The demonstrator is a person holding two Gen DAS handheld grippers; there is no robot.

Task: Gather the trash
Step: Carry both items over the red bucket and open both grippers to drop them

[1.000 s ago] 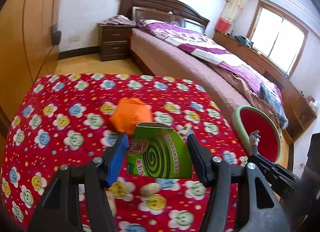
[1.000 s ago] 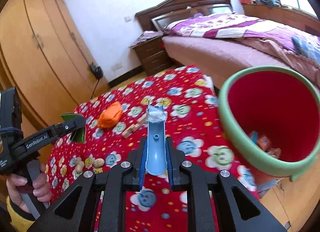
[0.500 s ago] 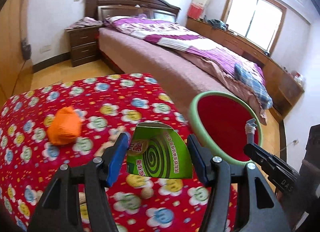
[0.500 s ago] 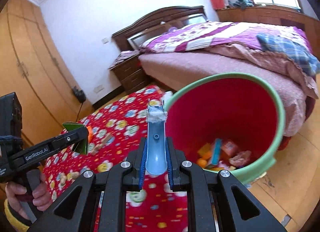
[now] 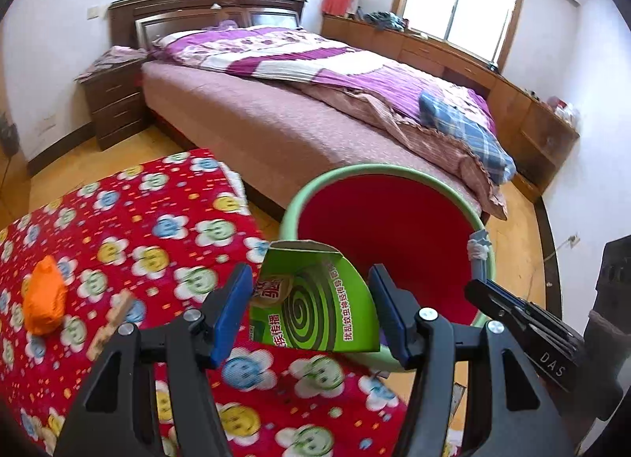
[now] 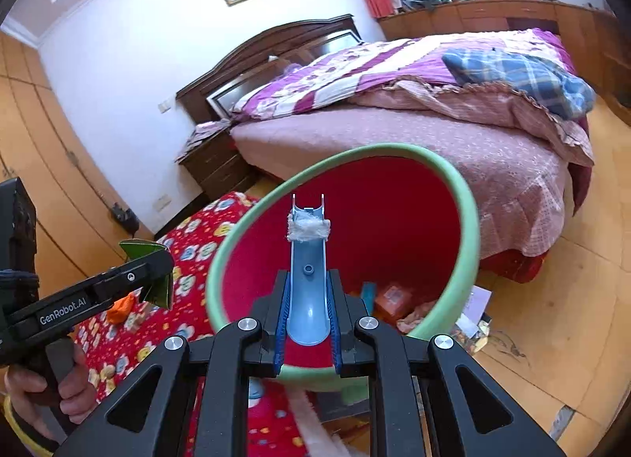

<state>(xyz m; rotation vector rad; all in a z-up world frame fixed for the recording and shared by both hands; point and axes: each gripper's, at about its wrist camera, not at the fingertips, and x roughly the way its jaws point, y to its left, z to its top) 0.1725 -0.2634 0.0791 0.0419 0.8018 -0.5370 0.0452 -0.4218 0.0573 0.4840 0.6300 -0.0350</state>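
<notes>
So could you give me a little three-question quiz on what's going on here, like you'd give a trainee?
1. True or false: the left gripper holds a green mosquito-coil box between its fingers.
2. Multiple choice: the blue plastic piece in the right gripper points toward A) the bed, B) the red bin, C) the nightstand.
3. Fill in: the orange bag lies on the red flowered ____.

Key: 1 true; 2 B; 3 cloth.
</notes>
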